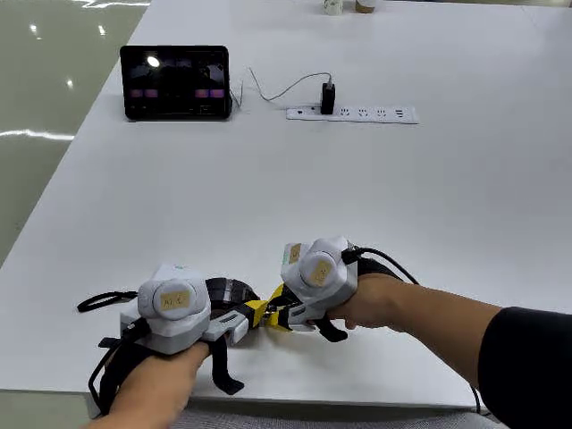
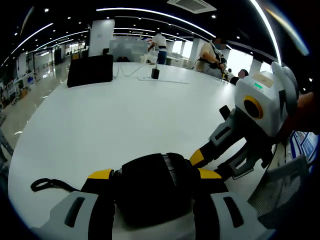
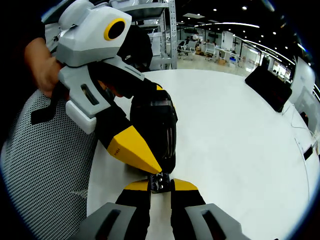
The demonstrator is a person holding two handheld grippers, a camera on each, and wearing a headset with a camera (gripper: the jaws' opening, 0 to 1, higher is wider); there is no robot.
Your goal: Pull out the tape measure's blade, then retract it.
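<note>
At the near edge of the worktop [image 1: 357, 197] the two grippers meet nose to nose. The left gripper [image 2: 155, 175] is clenched around the black case of the tape measure [image 2: 155, 197], yellow tips pressed to either side of it, pinning it low to the surface with its wrist strap trailing off to the left. The right gripper [image 3: 161, 186] has its jaws pinched on the small metal end hook [image 3: 160, 180] that sits at the case's lower edge, right where the blade comes out. Almost none of the blade looks drawn yet, so the pull appears about to begin. The case lies straight ahead of the right jaws, touching distance from their tips, and the blade's long axis should run from the case toward the right gripper. The right hand would therefore draw back along that line, to the person's right, while the left holds the case steady. Farther off, well clear of both, lie a white power strip [image 1: 357, 113] and a dark tablet [image 1: 175, 82].
</note>
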